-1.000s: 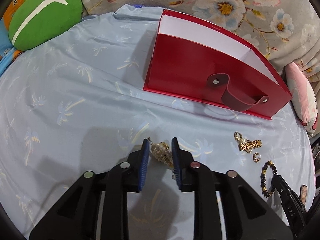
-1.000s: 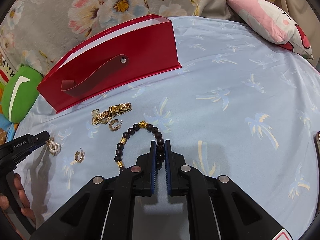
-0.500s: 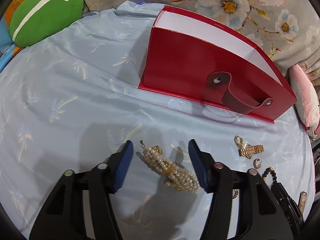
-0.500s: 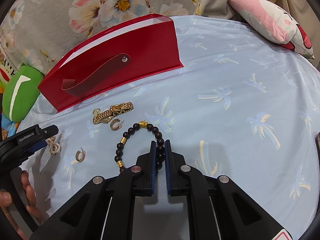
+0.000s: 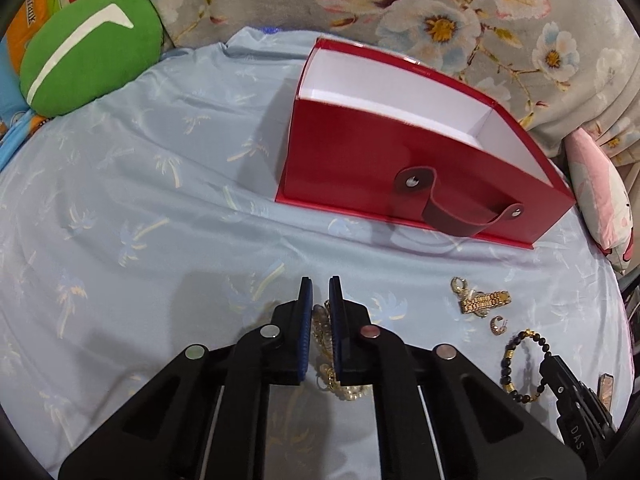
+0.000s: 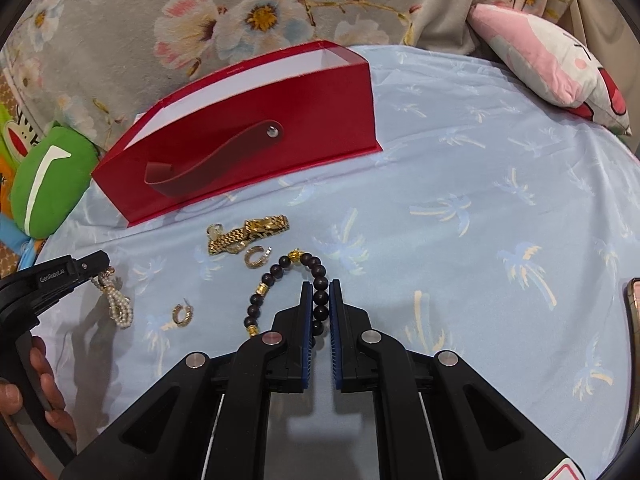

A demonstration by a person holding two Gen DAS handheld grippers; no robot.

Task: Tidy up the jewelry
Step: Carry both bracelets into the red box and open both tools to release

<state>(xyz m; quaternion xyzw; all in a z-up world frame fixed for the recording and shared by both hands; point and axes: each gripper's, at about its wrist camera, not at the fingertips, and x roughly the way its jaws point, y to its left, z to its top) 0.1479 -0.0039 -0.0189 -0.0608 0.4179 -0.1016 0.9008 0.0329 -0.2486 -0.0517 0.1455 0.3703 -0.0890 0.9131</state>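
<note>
We saw the bed's pale blue sheet (image 5: 132, 208), printed with palm trees, filling most of both views, with a floral fabric (image 6: 132, 40) behind it. A green cushion (image 5: 88, 68) lay at the far left and a pink one (image 6: 560, 68) at the far right.

The open red box (image 5: 360, 160) stood on the sheet near the back, its white inside bare as far as we could see, a dark red strap (image 5: 460, 216) riveted across its front wall.

Our left gripper (image 5: 321, 300) had just been closing its jaws, and they were now clamped on the pearl bracelet (image 6: 118, 306), whose loose end trailed on the sheet below the blue pads (image 5: 306, 320). In the right wrist view, fingers of the left hand (image 6: 44, 384) curled round that gripper's handle.

Our right gripper (image 6: 321, 300) had its jaws pressed together on the black bead bracelet (image 6: 276, 272), one side of the loop pinched between the pads, the rest lying on the sheet.

Between the box and the bead bracelet lay a gold link bracelet (image 6: 252, 232), folded on itself. A gold hoop earring (image 6: 256, 256) sat just beside it, and another hoop earring (image 6: 182, 314) lay between the pearl and bead bracelets.
</note>
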